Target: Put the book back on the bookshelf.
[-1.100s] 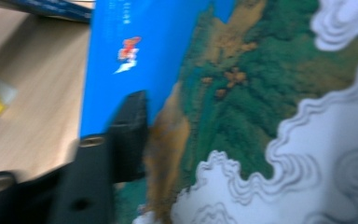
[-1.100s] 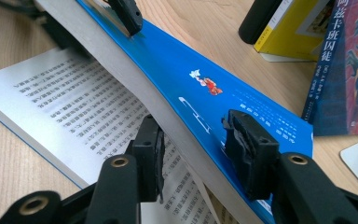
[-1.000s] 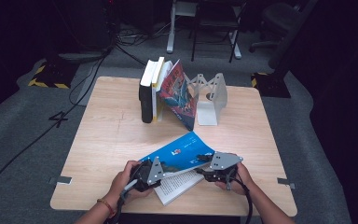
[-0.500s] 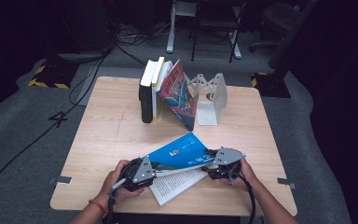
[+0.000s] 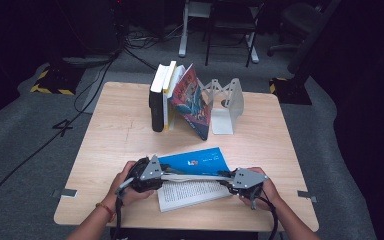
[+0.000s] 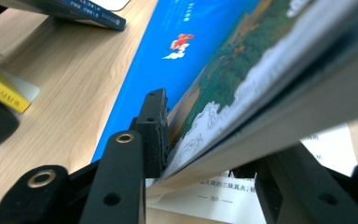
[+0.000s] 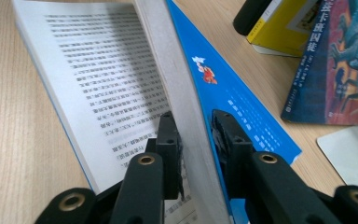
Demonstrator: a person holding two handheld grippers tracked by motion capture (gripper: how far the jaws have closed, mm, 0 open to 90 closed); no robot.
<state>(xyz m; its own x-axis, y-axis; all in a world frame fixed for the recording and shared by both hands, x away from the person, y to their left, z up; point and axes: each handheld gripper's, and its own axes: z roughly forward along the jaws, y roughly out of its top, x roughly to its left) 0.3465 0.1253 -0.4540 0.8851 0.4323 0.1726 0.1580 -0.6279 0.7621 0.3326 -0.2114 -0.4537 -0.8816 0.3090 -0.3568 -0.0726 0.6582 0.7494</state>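
Note:
A book with a blue cover (image 5: 200, 161) lies open near the table's front edge, its printed pages (image 5: 190, 194) facing up. The cover half with a block of pages is tilted up off the rest. My left gripper (image 5: 170, 173) is at the book's left end; its jaws have just opened a little further and stay shut on that raised block (image 6: 242, 93). My right gripper (image 5: 226, 176) has just closed on the same block at the right end, one pad on the pages (image 7: 121, 74), the other on the blue cover (image 7: 233, 102).
At the back of the wooden table (image 5: 120, 135) several books (image 5: 162, 97) stand upright. A red-and-blue book (image 5: 192, 102) leans on them beside a white bookend (image 5: 227, 105). The person's hands rest close to the front edge.
The left gripper has shifted a little left and away from the front edge. The book's raised half now lies more square to that edge. The right gripper has barely moved.

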